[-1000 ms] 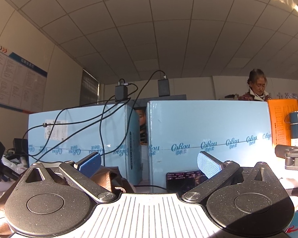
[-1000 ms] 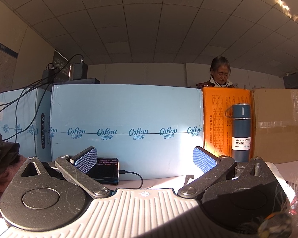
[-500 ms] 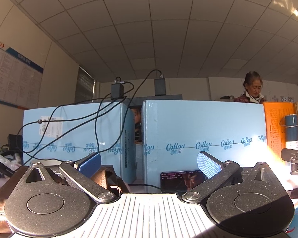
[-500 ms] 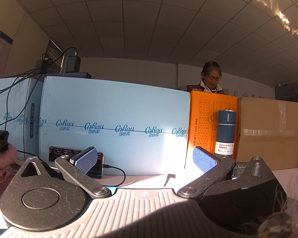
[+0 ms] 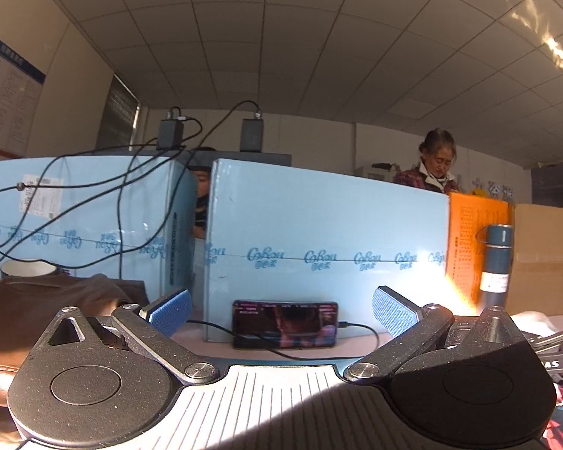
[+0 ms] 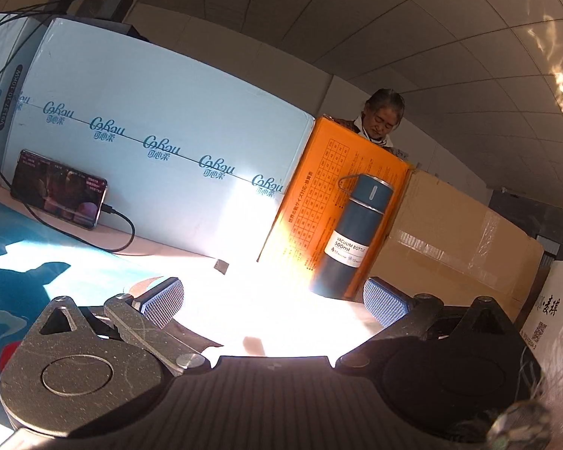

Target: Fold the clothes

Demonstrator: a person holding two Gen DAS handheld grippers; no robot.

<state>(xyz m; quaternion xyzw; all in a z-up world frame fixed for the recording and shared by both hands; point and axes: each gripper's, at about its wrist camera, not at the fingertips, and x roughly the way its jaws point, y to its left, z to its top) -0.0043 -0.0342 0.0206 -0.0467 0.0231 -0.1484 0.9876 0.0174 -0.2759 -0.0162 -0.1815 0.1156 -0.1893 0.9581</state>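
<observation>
Here we hold both tools low over the table with nothing gripped. Our left gripper (image 5: 279, 309) has its blue ribbed pads spread wide and empty; our right gripper (image 6: 272, 302) is likewise spread wide and empty.

The only clothing we see is a dark brown rumpled garment (image 5: 45, 300) heaped at the near left of the left view, still unfolded, with no pad touching it.

What could go wrong, in our judgement: a black charging cable (image 6: 75, 234) trails across the table from a black smartphone (image 5: 284, 324) propped against a pale blue printed carton (image 5: 326, 225), so a sweeping pad could snag it. A tall blue vacuum bottle (image 6: 351, 238) stands upright near the right gripper and could be knocked over. Harsh sunlight whitens the table there, hiding edges.

The surface is a teal patterned table mat (image 6: 7, 240). Far behind stand an orange carton (image 6: 319, 195) and a brown cardboard box (image 6: 458, 247); a grey-haired woman (image 6: 383, 118) sits beyond, under a white tiled ceiling.
</observation>
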